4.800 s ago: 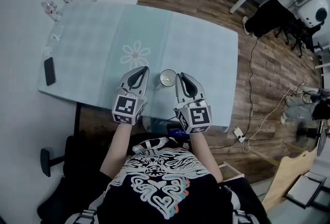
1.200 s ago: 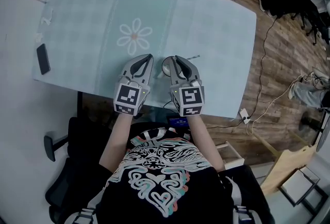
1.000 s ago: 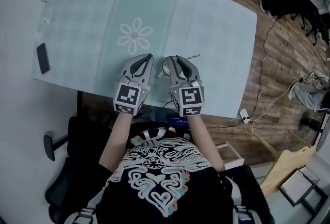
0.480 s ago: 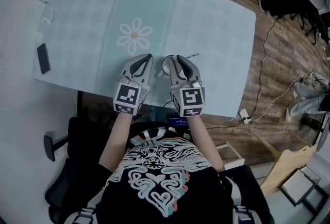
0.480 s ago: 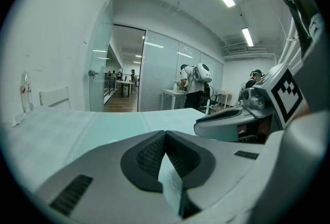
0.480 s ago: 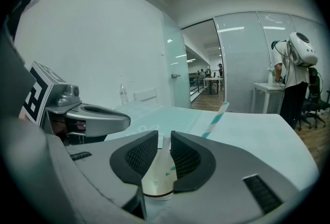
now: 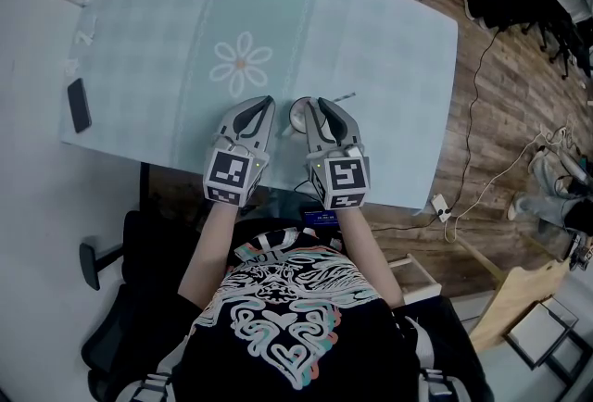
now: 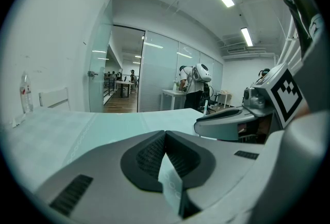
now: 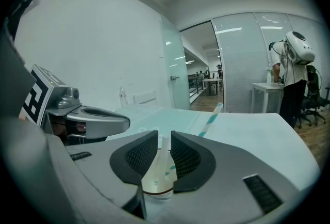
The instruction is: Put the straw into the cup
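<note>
straw (image 9: 212,115) found already in the cup (image 9: 157,186): in the right gripper view its lower end sits inside the cup and its upper length leans out over the rim, up and to the right. in the head view the cup stands on the table (image 7: 389,48) near the front edge, between the two gripper tips and partly covered by the right one. the straw's end shows just to the cup's right. we judge the insertion itself complete; what appears left is to draw the tools clear without knocking the cup.

right gripper (image 9: 164,136) hangs directly over the cup mouth. its jaws stand a narrow slit apart and we see nothing pinched between them. the straw passes beneath the right-hand jaw, and we cannot tell whether it touches it. left gripper (image 8: 165,134) sits just left of the cup, jaws pressed together at the tips and holding nothing we can identify.

condition of the straw: straight, white with teal diagonal bands, no kink visible. it rests tilted, not upright. the cup is small, pale and standing upright.
</note>
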`<state>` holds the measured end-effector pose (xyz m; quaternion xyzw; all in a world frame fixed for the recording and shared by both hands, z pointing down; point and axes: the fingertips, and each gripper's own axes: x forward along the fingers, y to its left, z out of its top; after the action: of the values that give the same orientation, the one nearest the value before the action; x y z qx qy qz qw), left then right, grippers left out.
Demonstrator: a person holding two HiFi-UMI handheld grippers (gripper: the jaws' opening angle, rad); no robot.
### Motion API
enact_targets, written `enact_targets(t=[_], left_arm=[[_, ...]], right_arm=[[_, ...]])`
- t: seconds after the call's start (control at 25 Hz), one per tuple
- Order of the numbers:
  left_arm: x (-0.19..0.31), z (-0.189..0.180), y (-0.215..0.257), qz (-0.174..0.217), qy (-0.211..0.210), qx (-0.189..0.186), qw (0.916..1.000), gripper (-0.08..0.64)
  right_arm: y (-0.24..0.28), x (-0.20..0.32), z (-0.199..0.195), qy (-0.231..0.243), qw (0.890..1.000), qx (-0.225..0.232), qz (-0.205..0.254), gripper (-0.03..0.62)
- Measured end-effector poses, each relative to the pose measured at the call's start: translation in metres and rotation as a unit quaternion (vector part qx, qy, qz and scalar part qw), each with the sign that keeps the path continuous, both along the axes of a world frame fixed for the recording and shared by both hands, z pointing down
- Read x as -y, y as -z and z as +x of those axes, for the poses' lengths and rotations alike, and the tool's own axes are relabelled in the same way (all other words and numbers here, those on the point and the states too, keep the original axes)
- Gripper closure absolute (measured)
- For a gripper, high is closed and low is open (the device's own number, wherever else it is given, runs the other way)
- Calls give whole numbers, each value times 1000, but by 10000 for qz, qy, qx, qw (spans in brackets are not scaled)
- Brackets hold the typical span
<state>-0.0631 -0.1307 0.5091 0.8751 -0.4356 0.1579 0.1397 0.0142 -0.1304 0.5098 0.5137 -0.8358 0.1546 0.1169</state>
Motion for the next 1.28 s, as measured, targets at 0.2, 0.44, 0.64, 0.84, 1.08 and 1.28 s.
enact_targets(t=[0.2, 0.44, 0.64, 0.84, 1.08, 1.28], left_arm=[[-2, 2, 0, -43, -20, 4, 10000, 540], [0, 3, 5, 34, -27, -33, 10000, 539], [0, 5, 8, 67, -41, -51, 10000, 539], [-3, 7, 15, 162, -69, -62, 9998, 538], [-6, 8, 24, 290, -103, -69, 9995, 540], [-13, 10, 35, 405, -135, -80, 9991, 539]], right_arm=[[2, -1, 2, -13, 10000, -2, 17, 518], [5, -1, 3, 2, 10000, -11, 31, 518], [7, -4, 3, 33, 10000, 18, 61, 523], [9, -10, 2, 42, 10000, 44, 32, 568], [13, -16, 0, 78, 10000, 33, 9, 568], [23, -24, 0, 50, 9999, 1, 121, 568]])
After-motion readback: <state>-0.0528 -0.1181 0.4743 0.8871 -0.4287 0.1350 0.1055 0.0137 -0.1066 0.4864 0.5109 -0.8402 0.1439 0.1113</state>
